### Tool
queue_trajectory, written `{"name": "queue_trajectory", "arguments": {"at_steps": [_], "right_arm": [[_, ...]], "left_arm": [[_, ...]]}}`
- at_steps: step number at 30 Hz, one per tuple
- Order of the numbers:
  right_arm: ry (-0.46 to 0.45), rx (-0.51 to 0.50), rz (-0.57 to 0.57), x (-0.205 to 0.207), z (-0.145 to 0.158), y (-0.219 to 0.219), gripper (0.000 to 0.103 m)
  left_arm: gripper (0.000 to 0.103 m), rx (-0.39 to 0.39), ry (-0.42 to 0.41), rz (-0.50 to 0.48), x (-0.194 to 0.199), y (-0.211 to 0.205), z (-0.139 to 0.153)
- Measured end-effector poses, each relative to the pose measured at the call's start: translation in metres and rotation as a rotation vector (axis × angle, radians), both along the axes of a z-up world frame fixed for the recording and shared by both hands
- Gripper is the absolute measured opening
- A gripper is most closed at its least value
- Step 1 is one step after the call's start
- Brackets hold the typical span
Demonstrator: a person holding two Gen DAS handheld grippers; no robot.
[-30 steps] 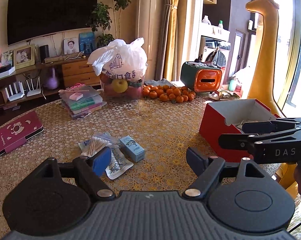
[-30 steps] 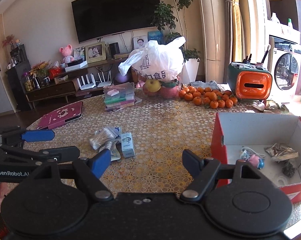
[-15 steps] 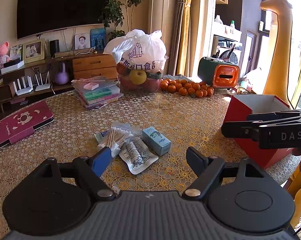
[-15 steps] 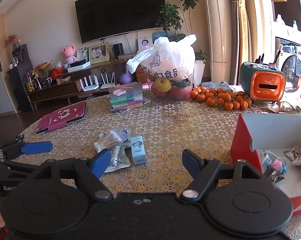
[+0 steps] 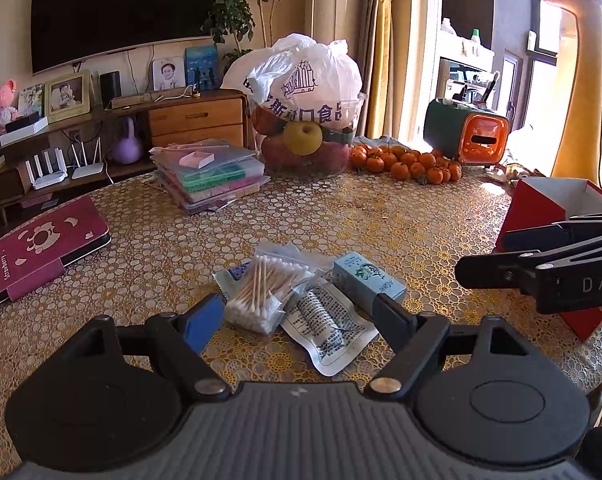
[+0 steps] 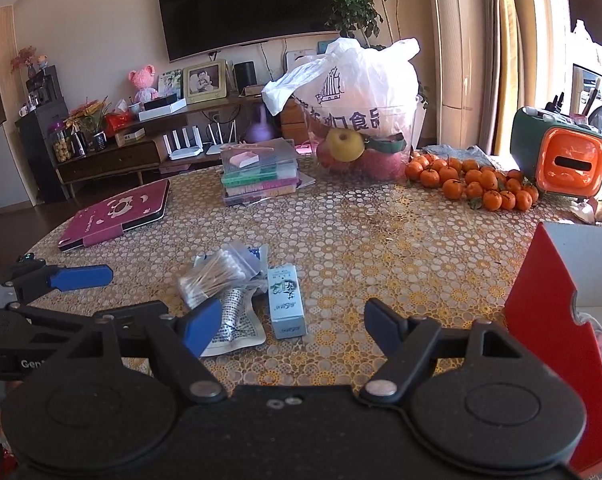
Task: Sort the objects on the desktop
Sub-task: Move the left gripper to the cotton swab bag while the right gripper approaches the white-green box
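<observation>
A clear bag of cotton swabs point(image 5: 265, 288) point(image 6: 215, 280), a flat white sachet point(image 5: 327, 330) point(image 6: 235, 322) and a small pale-blue carton point(image 5: 367, 282) point(image 6: 285, 306) lie together on the gold-patterned table. My left gripper point(image 5: 299, 322) hovers just short of them, open, with nothing between its fingers. My right gripper point(image 6: 291, 326) is open and empty too, close to the carton. A red box point(image 5: 541, 216) point(image 6: 557, 312) with a white inside stands at the right and holds small items.
Further back are a maroon tablet case point(image 5: 37, 248), a stack of plastic folders point(image 6: 261, 174), a fruit bowl under a white bag point(image 6: 361, 112), a heap of tangerines point(image 5: 405, 162) and a green-orange box point(image 6: 561, 156). The table edge curves at left.
Both grippers have moved forward, down and leftward toward the small pile; the swabs, sachet and carton now sit larger between the fingers. The red box has slid to the right edge. Jaws unchanged.
</observation>
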State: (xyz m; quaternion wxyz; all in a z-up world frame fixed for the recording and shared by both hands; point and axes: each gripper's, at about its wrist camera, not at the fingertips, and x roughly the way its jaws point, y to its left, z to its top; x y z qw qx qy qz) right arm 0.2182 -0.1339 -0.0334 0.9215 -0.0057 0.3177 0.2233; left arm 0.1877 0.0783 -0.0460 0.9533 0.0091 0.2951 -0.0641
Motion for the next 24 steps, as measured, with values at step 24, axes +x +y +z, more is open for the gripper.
{"name": "queue_trajectory", "arguments": {"at_steps": [24], "right_arm": [[0.085,-0.078,0.045,0.064,-0.049,0.036,0.076]], "left_arm": [[0.082,0.049,0.052,-0.068,0.072,0.022,-0.046]]}}
